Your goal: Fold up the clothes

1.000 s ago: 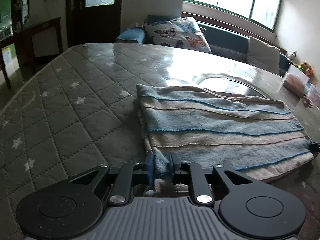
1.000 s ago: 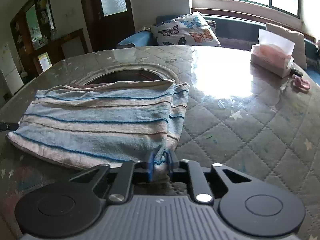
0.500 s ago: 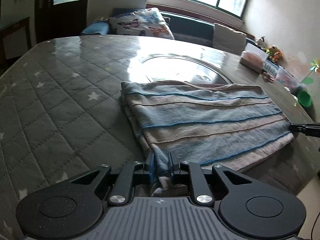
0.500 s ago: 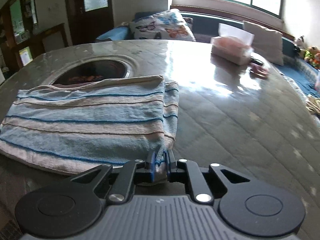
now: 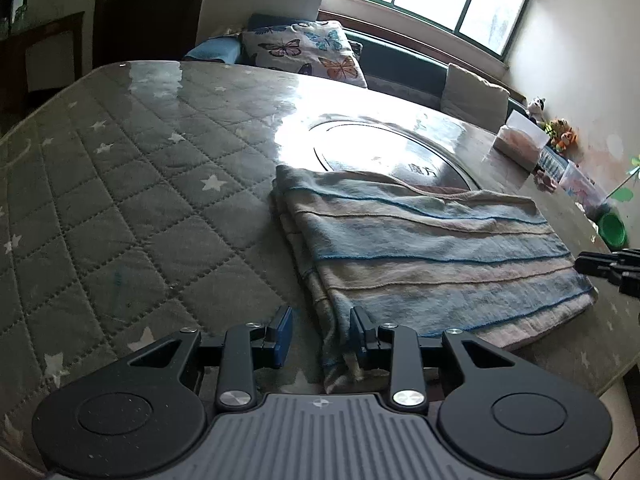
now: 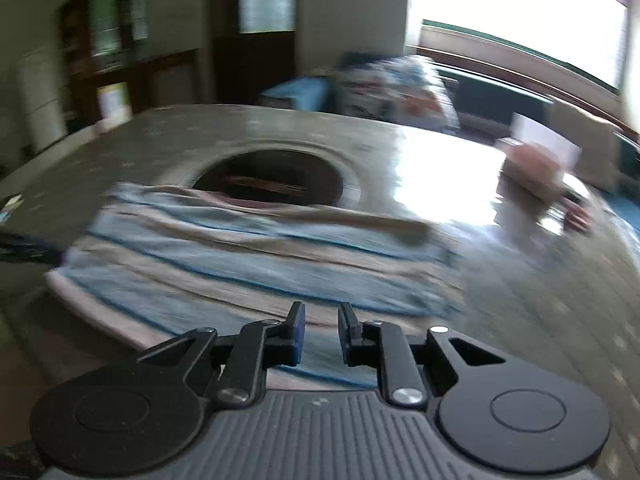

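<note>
A blue and beige striped towel (image 5: pixel 432 256) lies folded on the quilted table cover (image 5: pixel 120 200). My left gripper (image 5: pixel 320 334) is at the towel's near left corner with its jaws opening. That corner rests loosely against the right finger (image 5: pixel 358 332) and no pad presses it. The right wrist view is blurred by motion. There my right gripper (image 6: pixel 322 332) hangs just above the towel (image 6: pixel 260 260) near its front edge, jaws opening, nothing between them. The right gripper's tip (image 5: pixel 608 266) shows at the towel's far right end.
A round dark inset (image 5: pixel 392 156) sits in the table behind the towel. A tissue box (image 5: pixel 520 144) stands at the far right, a green bowl (image 5: pixel 612 230) beyond the table's edge. A sofa with a butterfly pillow (image 5: pixel 304 50) runs behind.
Both grippers have parted their jaws and let go of the towel's near corners. The right gripper has lifted and swung over the towel, blurring its view.
</note>
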Action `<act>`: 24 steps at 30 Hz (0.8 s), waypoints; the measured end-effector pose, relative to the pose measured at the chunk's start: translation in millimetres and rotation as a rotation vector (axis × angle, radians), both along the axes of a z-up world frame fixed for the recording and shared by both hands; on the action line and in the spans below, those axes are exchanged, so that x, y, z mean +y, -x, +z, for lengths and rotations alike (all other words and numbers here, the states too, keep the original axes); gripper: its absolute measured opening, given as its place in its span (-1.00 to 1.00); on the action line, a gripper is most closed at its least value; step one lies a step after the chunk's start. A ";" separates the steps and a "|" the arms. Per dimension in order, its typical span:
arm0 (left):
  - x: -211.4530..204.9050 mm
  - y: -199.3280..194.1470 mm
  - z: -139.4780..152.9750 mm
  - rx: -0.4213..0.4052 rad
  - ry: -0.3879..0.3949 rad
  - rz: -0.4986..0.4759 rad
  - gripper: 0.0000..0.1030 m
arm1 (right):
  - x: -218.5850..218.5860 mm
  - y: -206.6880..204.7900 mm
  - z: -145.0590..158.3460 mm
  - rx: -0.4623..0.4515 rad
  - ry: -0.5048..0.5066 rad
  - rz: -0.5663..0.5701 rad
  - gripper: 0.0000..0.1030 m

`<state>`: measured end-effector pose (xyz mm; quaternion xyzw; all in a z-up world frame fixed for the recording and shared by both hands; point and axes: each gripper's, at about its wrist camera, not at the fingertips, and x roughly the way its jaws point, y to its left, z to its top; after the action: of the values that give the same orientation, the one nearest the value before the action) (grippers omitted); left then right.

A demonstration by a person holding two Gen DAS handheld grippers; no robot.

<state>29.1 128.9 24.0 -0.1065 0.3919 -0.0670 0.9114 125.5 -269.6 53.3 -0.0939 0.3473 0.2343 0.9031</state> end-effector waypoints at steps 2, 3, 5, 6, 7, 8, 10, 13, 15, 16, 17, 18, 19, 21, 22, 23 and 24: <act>3.7 -1.9 0.6 0.000 0.010 0.010 -0.36 | 26.6 1.4 0.7 0.002 -0.001 0.091 -0.66; 5.9 -2.7 1.6 -0.004 0.015 0.016 -0.36 | 37.8 3.0 0.3 0.002 0.001 0.129 -0.66; 10.3 -4.3 3.7 -0.012 0.025 0.028 -0.36 | 63.6 6.6 -0.2 0.006 0.006 0.216 -0.66; 12.7 -5.3 5.1 -0.016 0.030 0.033 -0.36 | 78.2 10.0 -0.7 0.008 0.009 0.265 -0.66; 15.0 -6.4 6.4 -0.020 0.035 0.037 -0.36 | 91.4 13.8 -1.1 0.009 0.015 0.307 -0.65; 17.2 -7.4 7.5 -0.022 0.040 0.043 -0.34 | 103.7 17.6 -1.5 0.010 0.021 0.346 -0.65; 21.5 -9.3 9.7 -0.027 0.048 0.055 -0.32 | 126.8 24.6 -3.6 0.013 0.029 0.421 -0.65; 27.0 -11.1 12.5 -0.033 0.056 0.071 -0.32 | 157.6 37.7 -7.2 0.016 0.040 0.522 -0.65; 29.7 -11.0 13.1 -0.035 0.060 0.080 -0.31 | 173.7 45.8 -10.7 0.010 0.049 0.574 -0.66; 31.2 -10.5 13.2 -0.035 0.064 0.084 -0.31 | 181.3 49.1 -13.1 0.007 0.054 0.595 -0.68; 32.5 -9.9 13.3 -0.036 0.066 0.087 -0.29 | 186.9 51.4 -15.8 0.006 0.057 0.609 -0.68; 33.6 -9.2 13.5 -0.038 0.067 0.089 -0.27 | 191.7 52.8 -19.0 0.009 0.060 0.618 -0.68; 33.9 -8.9 13.5 -0.038 0.067 0.091 -0.26 | 196.1 53.5 -22.3 0.014 0.061 0.623 -0.68; 35.5 -8.4 13.0 -0.036 0.068 0.094 -0.26 | 203.1 54.3 -29.2 0.028 0.062 0.629 -0.68; 36.3 -8.4 12.8 -0.035 0.069 0.095 -0.26 | 205.6 54.4 -33.1 0.039 0.065 0.633 -0.68; 37.1 -8.9 12.9 -0.033 0.070 0.099 -0.23 | 207.6 55.0 -36.0 0.045 0.074 0.637 -0.68; 38.0 -9.4 13.1 -0.032 0.070 0.102 -0.18 | 209.4 55.9 -38.3 0.048 0.085 0.642 -0.67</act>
<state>38.5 166.8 37.1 -0.1572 0.3685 -0.0359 0.9155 69.5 -60.2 15.0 -0.2309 0.3307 0.4945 0.7699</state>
